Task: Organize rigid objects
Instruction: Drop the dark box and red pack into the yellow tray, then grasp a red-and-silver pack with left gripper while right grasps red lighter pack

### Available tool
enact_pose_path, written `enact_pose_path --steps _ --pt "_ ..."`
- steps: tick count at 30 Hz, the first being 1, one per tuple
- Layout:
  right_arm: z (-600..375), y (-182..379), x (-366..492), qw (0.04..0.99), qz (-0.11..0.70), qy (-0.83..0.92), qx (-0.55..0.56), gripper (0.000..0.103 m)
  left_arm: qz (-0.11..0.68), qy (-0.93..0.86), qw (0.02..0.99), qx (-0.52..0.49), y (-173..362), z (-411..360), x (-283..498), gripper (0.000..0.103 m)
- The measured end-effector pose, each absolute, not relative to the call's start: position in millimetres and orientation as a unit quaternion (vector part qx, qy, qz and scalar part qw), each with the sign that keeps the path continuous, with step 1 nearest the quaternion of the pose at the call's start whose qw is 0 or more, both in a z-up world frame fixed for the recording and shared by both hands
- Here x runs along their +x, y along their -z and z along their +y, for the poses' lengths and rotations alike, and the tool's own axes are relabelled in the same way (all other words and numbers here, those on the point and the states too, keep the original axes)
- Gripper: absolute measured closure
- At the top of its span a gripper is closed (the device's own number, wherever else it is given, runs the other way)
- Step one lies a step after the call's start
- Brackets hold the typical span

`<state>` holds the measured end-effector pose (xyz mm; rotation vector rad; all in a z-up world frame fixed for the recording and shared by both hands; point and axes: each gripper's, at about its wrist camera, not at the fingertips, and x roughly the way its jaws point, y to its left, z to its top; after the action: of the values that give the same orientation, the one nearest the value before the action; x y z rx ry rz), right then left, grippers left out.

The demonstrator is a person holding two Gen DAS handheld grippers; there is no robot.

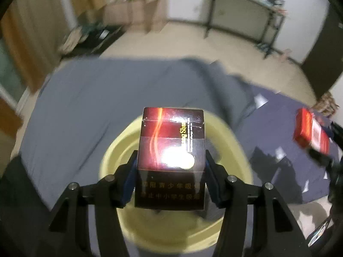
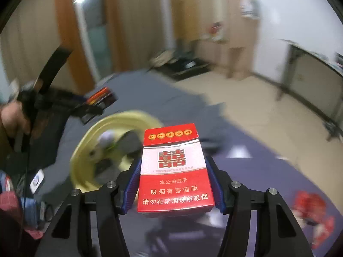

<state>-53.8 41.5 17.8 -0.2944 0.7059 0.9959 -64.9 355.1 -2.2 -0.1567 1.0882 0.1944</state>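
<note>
Presently, the left hand-held gripper (image 1: 171,171) pinches a dark red pack (image 1: 171,156) above the yellow basin (image 1: 231,141). Beside it, the right hand-held gripper (image 2: 173,184) pinches a red-and-white pack (image 2: 174,171). Within the basin sit a whitish round item (image 2: 107,139) and blurred dark objects.

My left tongs (image 1: 171,167), black arms with blue pads, point steeply downward, both pads pressed flat against the sides of a dark maroon carton. My right tongs (image 2: 173,182) tilt down less sharply, blue pads clamped on a red-and-white carton. My left hand (image 2: 12,120) grips its tool's handle.
</note>
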Motion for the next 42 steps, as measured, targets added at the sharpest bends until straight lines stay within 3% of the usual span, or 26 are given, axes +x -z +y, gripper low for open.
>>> enact_pose_path --steps 10,18,21,22,24,25,26,31,33,35,42 --pt "149 61 -78 0.757 0.391 -0.488 -0.191 0.046 0.559 -0.114 0.813 -0.120 78 394 -56 0.046" --pt "186 58 -76 0.759 0.386 -0.487 -0.194 0.047 0.562 -0.114 0.807 -0.141 105 393 -46 0.044" --pt "188 53 -80 0.757 0.388 -0.493 -0.185 0.045 0.552 -0.105 0.806 -0.185 103 400 -53 0.020" --pt "181 52 -80 0.755 0.388 -0.498 -0.180 0.042 0.547 -0.104 0.808 -0.192 100 401 -55 0.017" --pt "173 46 -82 0.756 0.386 -0.504 -0.159 0.020 0.533 -0.109 0.817 -0.193 86 403 -59 0.005" --pt "169 42 -82 0.759 0.383 -0.504 -0.150 0.015 0.524 -0.117 0.823 -0.183 74 402 -60 0.000" --pt "161 36 -83 0.763 0.379 -0.505 -0.140 0.010 0.518 -0.120 0.828 -0.178 66 402 -60 0.000" --pt "93 -6 -73 0.803 0.348 -0.469 -0.119 0.009 0.490 -0.092 0.854 -0.149 7 366 -38 0.000" --pt "42 -28 -55 0.832 0.336 -0.431 -0.097 0.000 0.483 -0.060 0.863 -0.136 -14 330 -18 0.000" --pt "-16 -40 -32 0.861 0.329 -0.379 -0.088 0.000 0.477 -0.031 0.869 -0.125 -25 298 -5 0.000" --pt "-207 -9 37 0.900 0.378 -0.202 -0.082 0.000 0.502 0.065 0.860 -0.069 -14 142 64 0.000"
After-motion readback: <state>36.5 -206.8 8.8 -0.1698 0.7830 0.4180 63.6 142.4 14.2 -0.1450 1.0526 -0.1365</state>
